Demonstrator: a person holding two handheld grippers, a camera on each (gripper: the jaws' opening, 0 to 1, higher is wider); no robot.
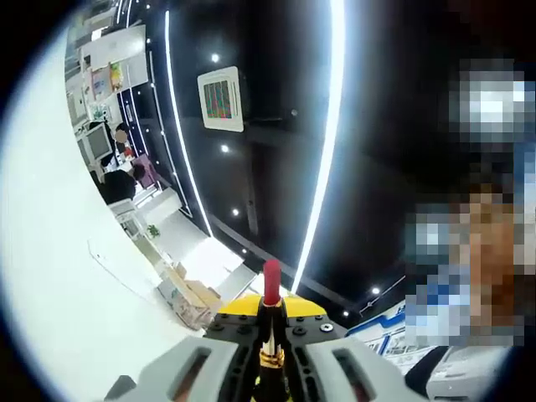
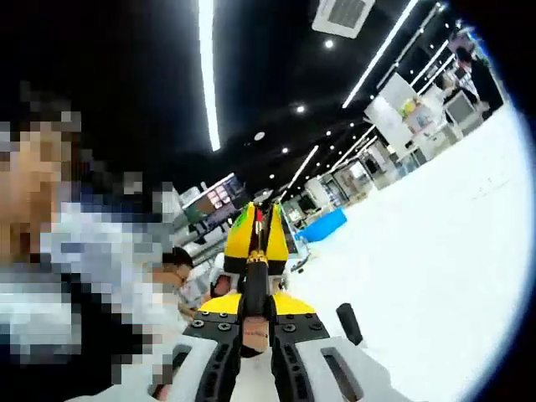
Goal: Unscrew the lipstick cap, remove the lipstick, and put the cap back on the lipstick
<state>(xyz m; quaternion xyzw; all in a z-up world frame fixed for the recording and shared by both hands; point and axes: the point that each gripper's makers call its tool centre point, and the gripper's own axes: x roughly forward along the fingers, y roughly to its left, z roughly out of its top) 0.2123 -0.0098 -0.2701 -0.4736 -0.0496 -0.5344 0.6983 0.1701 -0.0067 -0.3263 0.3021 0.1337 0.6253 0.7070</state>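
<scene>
Lipstick (image 1: 270,289) upright in left tool (image 1: 270,335), right tool (image 2: 255,322) clamping cap (image 2: 255,314)

Large open-plan office or lab hall. Black ceiling (image 1: 276,126) carries long LED strip lights (image 1: 322,151) and a square cassette air vent (image 1: 221,99). Beyond the vent: desks with monitors (image 1: 99,142), white partitions, seated person (image 1: 117,180).

The lipstick (image 1: 271,285) has a red tip, a black tube and a gold band. The left gripper (image 1: 270,352) is grey with yellow pads and black jaw edges. The right gripper (image 2: 254,331) is grey and black with yellow pads, clamping a black cap (image 2: 254,293). The table (image 2: 435,251) is plain white. The ceiling (image 1: 276,126) is black with white light strips.
</scene>
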